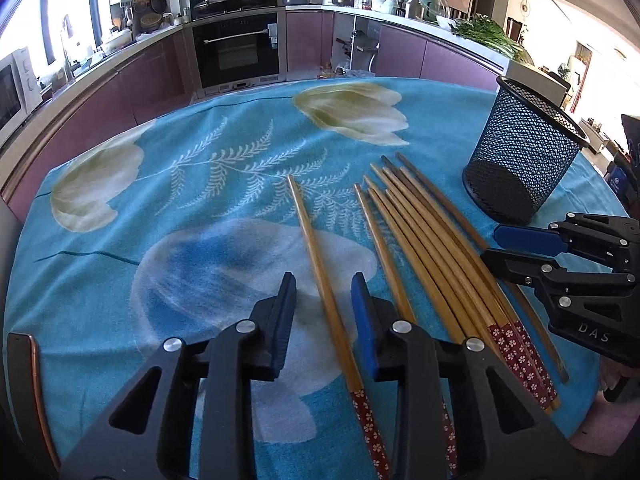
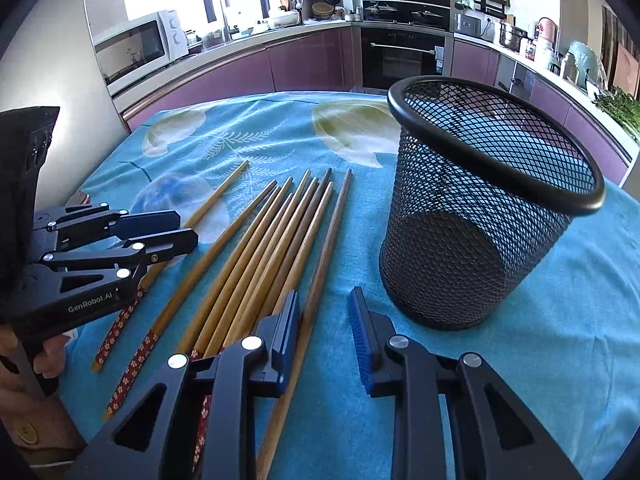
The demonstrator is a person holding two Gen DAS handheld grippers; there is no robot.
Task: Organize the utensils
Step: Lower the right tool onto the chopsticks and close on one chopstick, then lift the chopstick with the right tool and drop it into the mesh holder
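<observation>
While both hand-held grippers hang part-open, gripping nothing: left hand-held gripper (image 1: 323, 294) straddles lone chopstick (image 1: 316, 258); right hand-held gripper (image 2: 325, 312) beside chopstick bundle (image 2: 276, 240). Next you pinch, lift, drop into mesh cup (image 2: 492, 208).

Tablecloth (image 1: 208, 208): turquoise, pale cream tulips, white fern sprays. Chopsticks (image 1: 416, 240): tan wood, red ends with white blossom print, lower right. Mesh cup (image 2: 480, 216): black. Gripper pads (image 1: 362, 312): blue. Cabinets (image 1: 152, 80): mauve, upper frame.

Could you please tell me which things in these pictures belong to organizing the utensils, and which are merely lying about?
Belong to the job:
- wooden chopsticks with red flowered ends
- black wire-mesh cup

Lying about:
- blue flowered tablecloth
- white microwave oven
- black built-in oven
- green leafy vegetables
</observation>
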